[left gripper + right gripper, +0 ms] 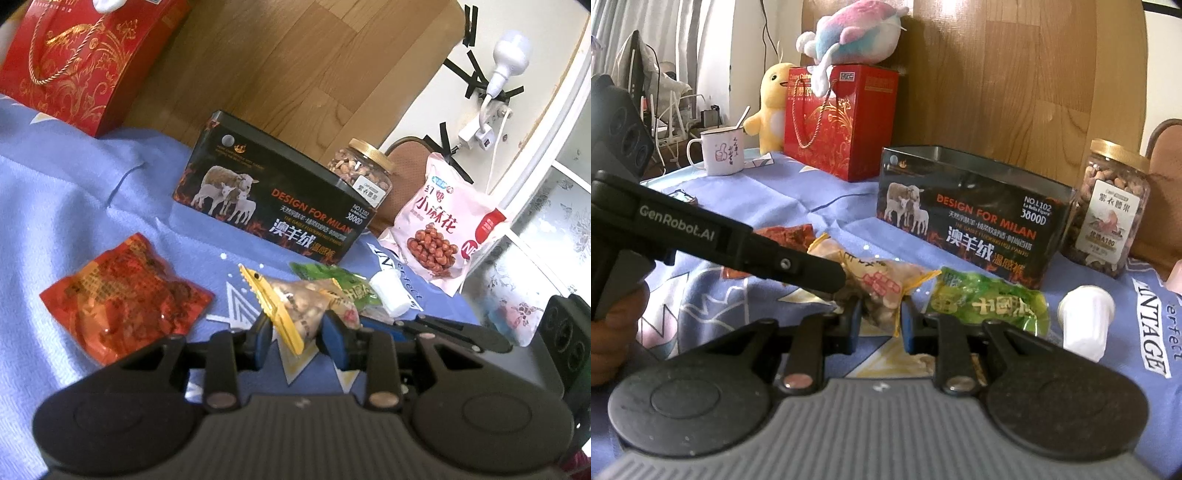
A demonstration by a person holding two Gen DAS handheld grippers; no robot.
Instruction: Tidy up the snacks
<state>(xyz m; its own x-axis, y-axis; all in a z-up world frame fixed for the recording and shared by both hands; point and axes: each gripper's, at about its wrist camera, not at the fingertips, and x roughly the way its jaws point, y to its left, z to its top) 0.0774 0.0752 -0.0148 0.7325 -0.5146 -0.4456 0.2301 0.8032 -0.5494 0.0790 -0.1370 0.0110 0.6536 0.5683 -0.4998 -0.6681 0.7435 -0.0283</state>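
Note:
A clear snack packet with yellow crimped edges [303, 306] lies on the blue cloth [74, 206]. My left gripper [295, 332] is shut on one end of it, blue pads pressing both sides. In the right wrist view my right gripper [881, 325] is shut on the same packet [879, 284] at its other end, and the left gripper [827, 275] reaches in from the left onto it. A red packet [125, 299] lies to the left. A green packet [982, 302] and a small white cup [1086, 317] lie to the right. An open black tin [967, 221] stands behind.
A nut jar [1112, 206] stands right of the tin, and a pink snack bag [439, 229] leans near the cloth's edge. A red gift bag [838, 122], plush toys and a mug [720, 151] stand at the back left before a wooden board.

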